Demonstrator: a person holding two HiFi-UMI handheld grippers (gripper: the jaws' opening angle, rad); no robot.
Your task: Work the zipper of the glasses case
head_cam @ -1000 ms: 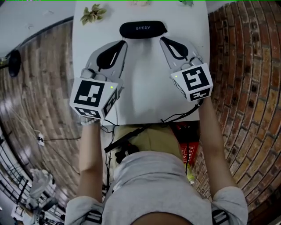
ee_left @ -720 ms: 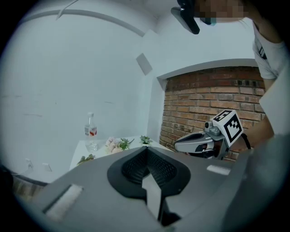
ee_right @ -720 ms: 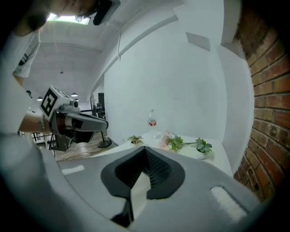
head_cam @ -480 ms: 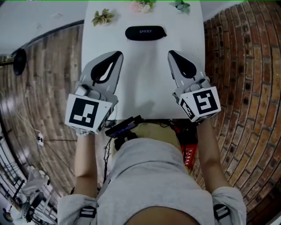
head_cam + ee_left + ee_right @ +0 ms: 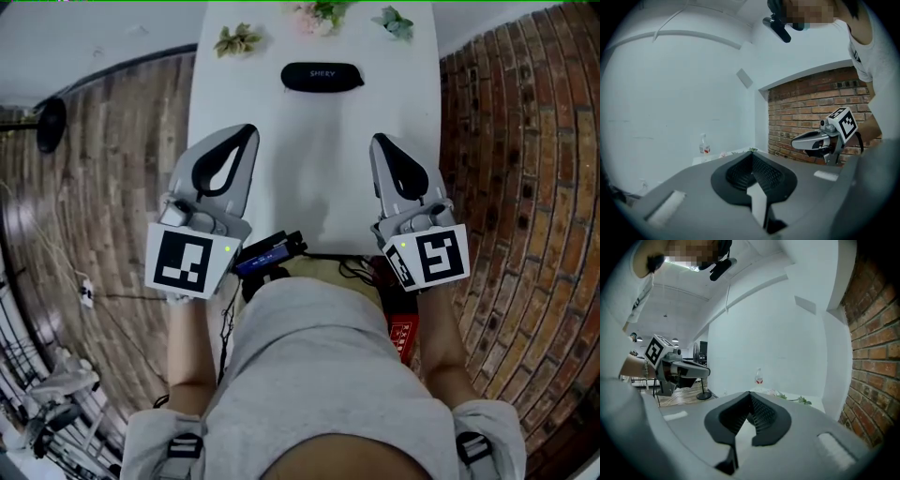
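Well ahead of the left gripper [image 5: 246, 132] and right gripper [image 5: 378, 142], ribbed fingers [image 5: 765, 172] pressed together empty, lies an oblong black glasses case [image 5: 322, 76].

Long white table [image 5: 309, 187]. A black glasses case [image 5: 322, 77] lies near its far end. A leafy sprig [image 5: 238, 39], pink flowers [image 5: 314, 14] and a green sprig [image 5: 394, 21] line the far edge.

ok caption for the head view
Shut and empty, left gripper and right gripper over the white table, short of the black oval glasses case
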